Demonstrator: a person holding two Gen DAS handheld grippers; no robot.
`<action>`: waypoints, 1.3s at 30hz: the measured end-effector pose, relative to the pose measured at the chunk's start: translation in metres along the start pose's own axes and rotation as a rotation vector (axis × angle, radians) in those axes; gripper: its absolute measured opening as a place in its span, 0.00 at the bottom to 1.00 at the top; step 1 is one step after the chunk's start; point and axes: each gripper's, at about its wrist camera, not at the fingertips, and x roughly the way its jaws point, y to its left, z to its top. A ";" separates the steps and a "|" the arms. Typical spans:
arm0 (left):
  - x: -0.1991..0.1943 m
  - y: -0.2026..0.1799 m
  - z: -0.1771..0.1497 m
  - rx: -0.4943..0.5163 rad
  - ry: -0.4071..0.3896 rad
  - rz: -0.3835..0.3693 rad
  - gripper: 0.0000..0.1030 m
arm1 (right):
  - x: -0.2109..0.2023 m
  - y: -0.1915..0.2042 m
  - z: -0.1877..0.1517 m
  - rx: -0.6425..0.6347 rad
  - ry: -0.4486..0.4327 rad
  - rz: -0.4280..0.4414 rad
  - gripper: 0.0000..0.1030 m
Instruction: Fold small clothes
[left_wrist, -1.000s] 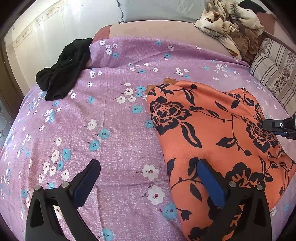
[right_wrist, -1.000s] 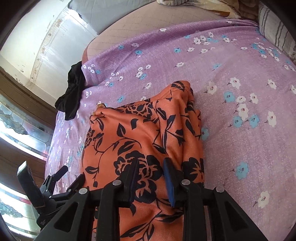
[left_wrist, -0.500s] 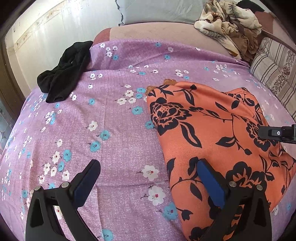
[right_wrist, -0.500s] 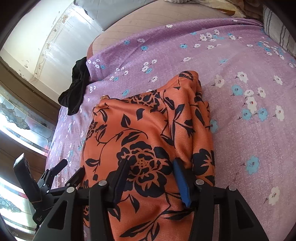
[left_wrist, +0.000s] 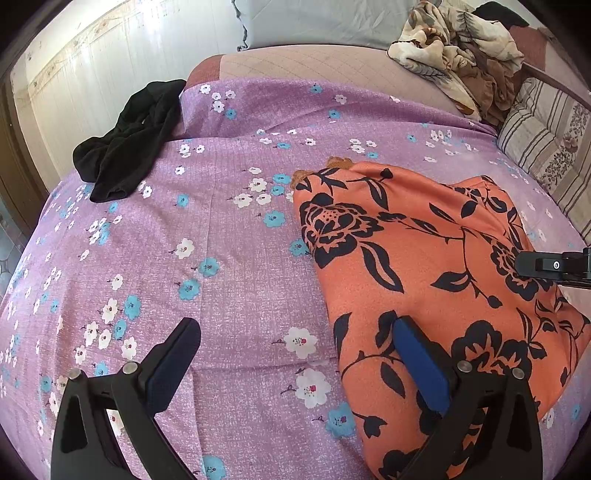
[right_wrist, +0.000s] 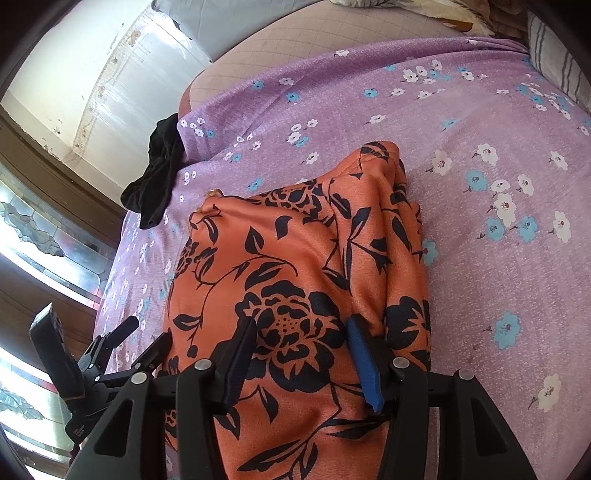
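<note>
Just opened: right claw (right_wrist: 301, 354), released above folded orange black-flowered cloth (right_wrist: 295, 280) on purple floral bedsheet (right_wrist: 480, 240); left claw (left_wrist: 295, 354) spread wide, empty.

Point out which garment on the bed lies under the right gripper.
The orange floral garment: it lies flat beneath the right gripper. The black garment sits crumpled at the bed's far edge.

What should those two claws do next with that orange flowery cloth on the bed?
Probably lift the right gripper clear: its jaws have just been opening over the orange garment, which lies folded on the purple sheet, and the left gripper is open too.
</note>
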 end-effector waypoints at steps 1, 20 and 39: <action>0.000 0.000 0.000 0.000 -0.001 0.000 1.00 | -0.001 -0.001 0.000 0.000 0.000 0.003 0.54; 0.001 0.001 -0.003 -0.010 -0.015 -0.009 1.00 | 0.001 0.002 -0.003 -0.027 -0.009 0.012 0.58; 0.013 0.018 -0.002 -0.011 0.045 0.080 1.00 | -0.006 -0.009 0.002 0.025 0.025 0.083 0.58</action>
